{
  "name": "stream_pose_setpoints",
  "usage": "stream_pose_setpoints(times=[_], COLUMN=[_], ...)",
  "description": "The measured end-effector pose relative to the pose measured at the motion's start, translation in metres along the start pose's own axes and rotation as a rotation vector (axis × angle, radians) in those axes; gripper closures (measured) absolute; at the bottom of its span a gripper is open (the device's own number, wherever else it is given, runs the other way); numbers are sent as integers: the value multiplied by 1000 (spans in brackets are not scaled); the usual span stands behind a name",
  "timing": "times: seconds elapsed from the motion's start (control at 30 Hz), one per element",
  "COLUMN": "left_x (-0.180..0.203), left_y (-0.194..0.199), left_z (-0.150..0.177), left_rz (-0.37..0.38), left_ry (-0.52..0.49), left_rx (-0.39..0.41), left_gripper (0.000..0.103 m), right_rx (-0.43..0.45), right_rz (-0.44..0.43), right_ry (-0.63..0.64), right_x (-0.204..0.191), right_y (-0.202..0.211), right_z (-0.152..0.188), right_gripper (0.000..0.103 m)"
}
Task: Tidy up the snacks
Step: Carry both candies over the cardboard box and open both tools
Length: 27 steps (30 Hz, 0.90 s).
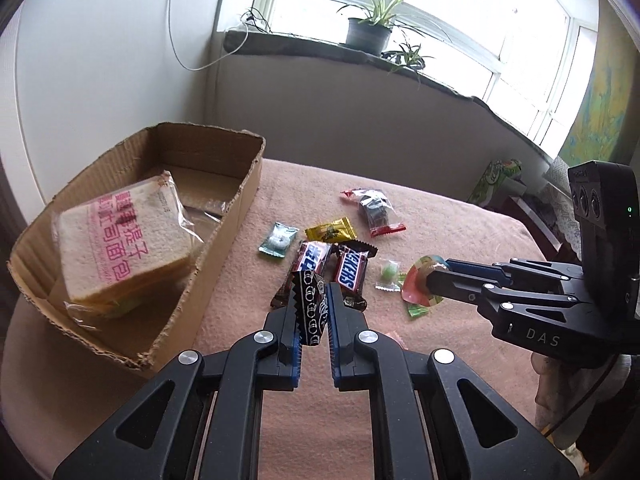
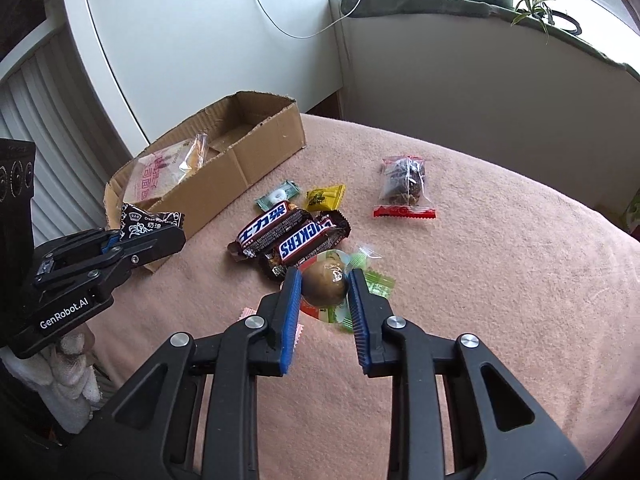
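My left gripper is shut on a small black candy packet, held above the pink cloth beside the cardboard box; it also shows in the right wrist view. A wrapped bread pack lies in the box. My right gripper is shut on a brown egg-shaped snack in a clear wrapper, low over the cloth. Two Snickers bars lie just beyond it.
On the pink cloth lie a teal mint candy, a yellow candy, a red-edged clear snack bag and a small green candy. Potted plants stand on the window sill behind.
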<state>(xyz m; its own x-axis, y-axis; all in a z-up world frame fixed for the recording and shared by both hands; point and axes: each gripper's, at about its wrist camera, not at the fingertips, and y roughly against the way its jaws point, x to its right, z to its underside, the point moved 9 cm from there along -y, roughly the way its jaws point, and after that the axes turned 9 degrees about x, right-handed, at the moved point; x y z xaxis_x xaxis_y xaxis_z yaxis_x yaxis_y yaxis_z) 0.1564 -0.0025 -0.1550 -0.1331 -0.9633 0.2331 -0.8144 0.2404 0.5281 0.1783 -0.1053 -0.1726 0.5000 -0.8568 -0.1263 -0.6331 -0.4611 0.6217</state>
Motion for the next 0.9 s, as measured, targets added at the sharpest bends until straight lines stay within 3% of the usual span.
stream_pose_setpoints(times=[0.43,0.9], left_x=[-45,-137], left_y=[28,35], left_z=[-39,-64], left_rz=[-51,-181], left_ry=[44,129], left_rx=[110,156], left_gripper=[94,94], right_rx=[92,103], right_rz=[-23,-122], right_ry=[63,81], right_x=[-32,-82], right_y=[-6,-73], right_z=[-70,-150], right_gripper=[78,78])
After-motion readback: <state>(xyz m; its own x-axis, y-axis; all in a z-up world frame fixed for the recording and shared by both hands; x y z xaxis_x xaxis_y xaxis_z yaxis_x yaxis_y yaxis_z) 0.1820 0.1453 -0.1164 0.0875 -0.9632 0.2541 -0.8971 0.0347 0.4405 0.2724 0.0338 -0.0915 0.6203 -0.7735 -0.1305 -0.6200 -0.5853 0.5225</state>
